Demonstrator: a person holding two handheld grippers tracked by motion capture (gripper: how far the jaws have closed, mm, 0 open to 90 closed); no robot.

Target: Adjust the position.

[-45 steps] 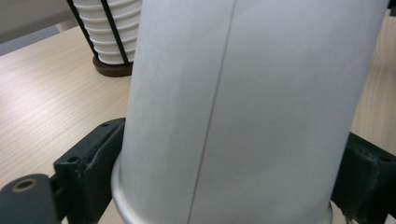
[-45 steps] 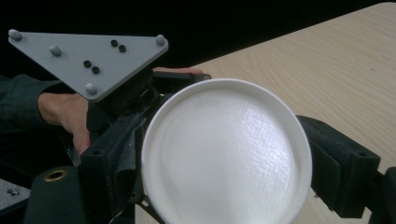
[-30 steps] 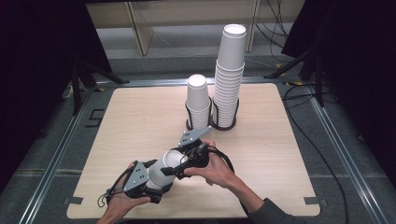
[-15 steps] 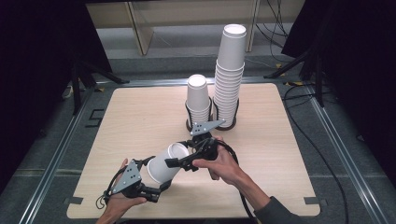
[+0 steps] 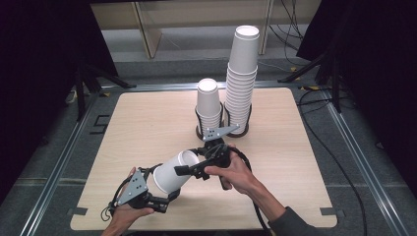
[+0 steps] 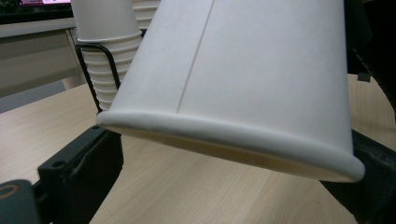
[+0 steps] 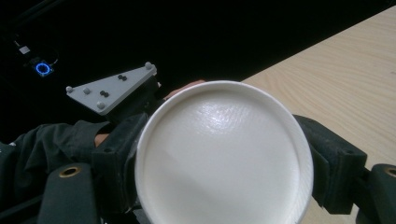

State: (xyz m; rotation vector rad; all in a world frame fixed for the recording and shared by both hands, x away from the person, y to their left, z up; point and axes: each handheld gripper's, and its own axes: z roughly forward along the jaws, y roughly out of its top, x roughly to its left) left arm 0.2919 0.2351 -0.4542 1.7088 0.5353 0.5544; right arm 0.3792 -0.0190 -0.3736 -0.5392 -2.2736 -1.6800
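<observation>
A white paper cup (image 5: 173, 174) hangs slanted just above the table's near edge, held between both grippers. My left gripper (image 5: 166, 192) has just closed further and is shut on the rim end. In the left gripper view the cup's rim (image 6: 224, 140) spans from one black jaw to the other. My right gripper (image 5: 189, 169) is shut on the base end. In the right gripper view the cup's round bottom (image 7: 219, 154) sits between my right gripper's (image 7: 222, 140) jaws, with the left gripper's grey plate (image 7: 114, 88) behind it.
At the back middle of the wooden table (image 5: 295, 162), a black wire holder (image 5: 221, 132) holds a short stack of cups (image 5: 208, 105) and a tall stack (image 5: 242, 78). Dark floor and cables surround the table.
The cup has tipped from mouth-up to slanted, base toward the right gripper. The right hand has shifted slightly right and away, stretching the cup out between the two grippers.
</observation>
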